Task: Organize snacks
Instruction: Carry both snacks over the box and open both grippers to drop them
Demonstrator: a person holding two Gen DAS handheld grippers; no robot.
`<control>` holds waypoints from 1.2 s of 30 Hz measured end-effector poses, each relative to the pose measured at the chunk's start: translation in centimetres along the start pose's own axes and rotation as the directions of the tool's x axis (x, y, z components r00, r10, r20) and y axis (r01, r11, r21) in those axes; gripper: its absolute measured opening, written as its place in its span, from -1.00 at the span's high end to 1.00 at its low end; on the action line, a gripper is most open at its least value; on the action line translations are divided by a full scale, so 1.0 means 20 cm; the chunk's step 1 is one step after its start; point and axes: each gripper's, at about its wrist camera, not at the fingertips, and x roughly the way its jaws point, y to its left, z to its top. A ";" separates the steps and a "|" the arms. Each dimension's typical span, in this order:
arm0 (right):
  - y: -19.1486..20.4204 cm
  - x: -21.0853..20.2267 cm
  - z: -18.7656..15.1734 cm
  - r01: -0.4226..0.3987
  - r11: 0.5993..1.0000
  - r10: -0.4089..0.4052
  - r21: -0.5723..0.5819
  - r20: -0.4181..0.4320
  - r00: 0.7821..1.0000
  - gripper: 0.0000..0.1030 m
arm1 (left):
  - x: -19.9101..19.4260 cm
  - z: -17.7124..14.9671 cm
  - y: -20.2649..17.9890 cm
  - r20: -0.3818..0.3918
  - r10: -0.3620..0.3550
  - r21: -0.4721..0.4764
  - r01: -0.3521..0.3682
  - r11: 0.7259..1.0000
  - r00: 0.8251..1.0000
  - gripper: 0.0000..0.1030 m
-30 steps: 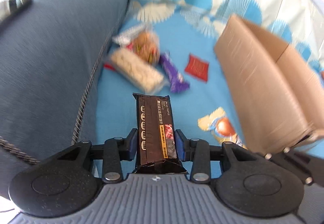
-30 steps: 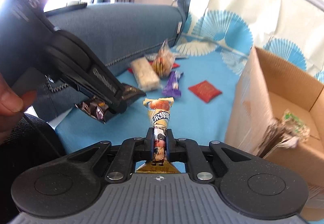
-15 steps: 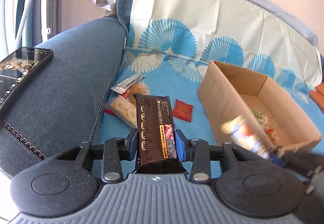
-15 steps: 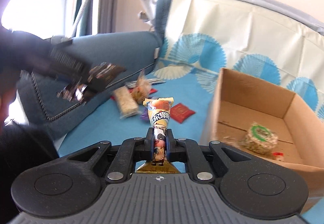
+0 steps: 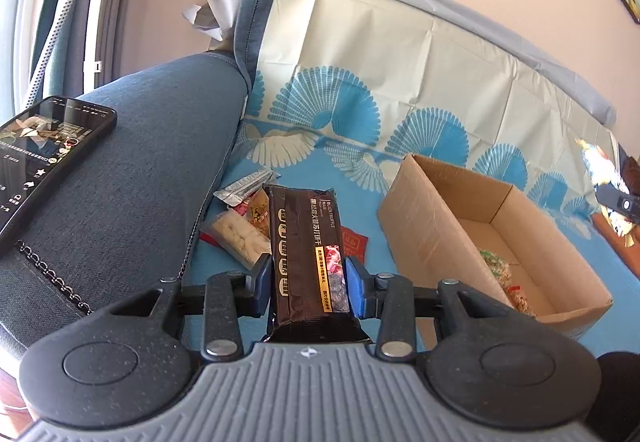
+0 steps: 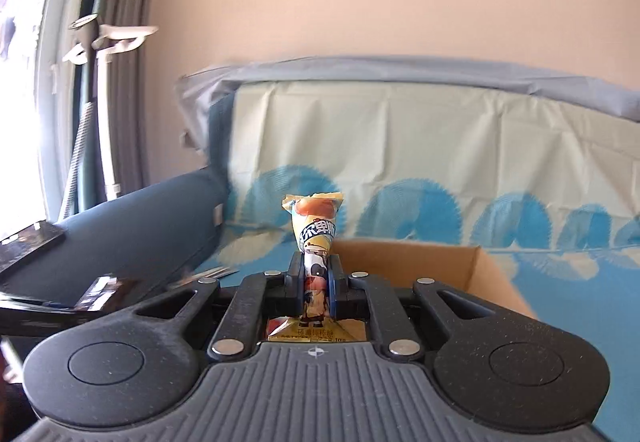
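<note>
My left gripper is shut on a long black biscuit pack that sticks forward above the blue sofa seat. To its right stands an open cardboard box with a few wrapped snacks inside. More loose snacks lie by the armrest, and a red packet peeks out beside the pack. My right gripper is shut on a yellow cone-shaped candy wrapper, held up in front of the box. At the left wrist view's right edge the right gripper shows, blurred.
A phone with a lit screen rests on the blue sofa armrest. A fan-patterned blue and cream cloth covers the seat and backrest. The left gripper shows dark and blurred at the right wrist view's lower left.
Both grippers rose with their snacks still held. The right one swung up over the box, so its view now faces the backrest and wall. The left view tilted up.
</note>
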 end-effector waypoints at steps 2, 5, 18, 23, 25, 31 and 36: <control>-0.13 0.04 -0.04 0.046 0.999 -0.046 0.018 -0.010 0.999 0.79 | -0.01 0.00 0.02 0.000 0.003 -0.011 -0.003 1.000 1.000 0.18; -0.29 0.09 -0.15 0.115 0.988 -0.111 0.102 -0.048 0.993 0.79 | -0.01 0.01 0.04 0.001 0.006 -0.023 -0.006 1.000 1.000 0.18; -0.51 0.10 -0.22 0.134 0.949 -0.130 0.286 -0.034 0.991 0.79 | 0.03 0.05 -0.02 -0.006 0.021 -0.028 -0.021 0.999 1.000 0.18; -0.54 0.17 -0.24 0.163 0.937 -0.143 0.308 -0.086 0.986 0.79 | 0.08 0.09 -0.10 -0.035 0.018 -0.053 -0.020 0.998 0.999 0.18; -0.55 0.19 -0.25 0.172 0.936 -0.150 0.308 -0.095 0.984 0.79 | 0.11 0.12 -0.16 -0.040 -0.002 -0.063 0.000 0.998 0.999 0.18; -0.59 0.22 -0.26 0.170 0.926 -0.145 0.338 -0.098 0.985 0.79 | 0.20 0.22 -0.49 -0.028 -0.096 0.012 0.096 0.995 0.995 0.18; -0.64 0.22 -0.27 0.166 0.910 -0.142 0.379 -0.092 0.986 0.79 | 0.28 0.25 -0.78 -0.028 -0.174 0.084 0.176 0.981 0.984 0.18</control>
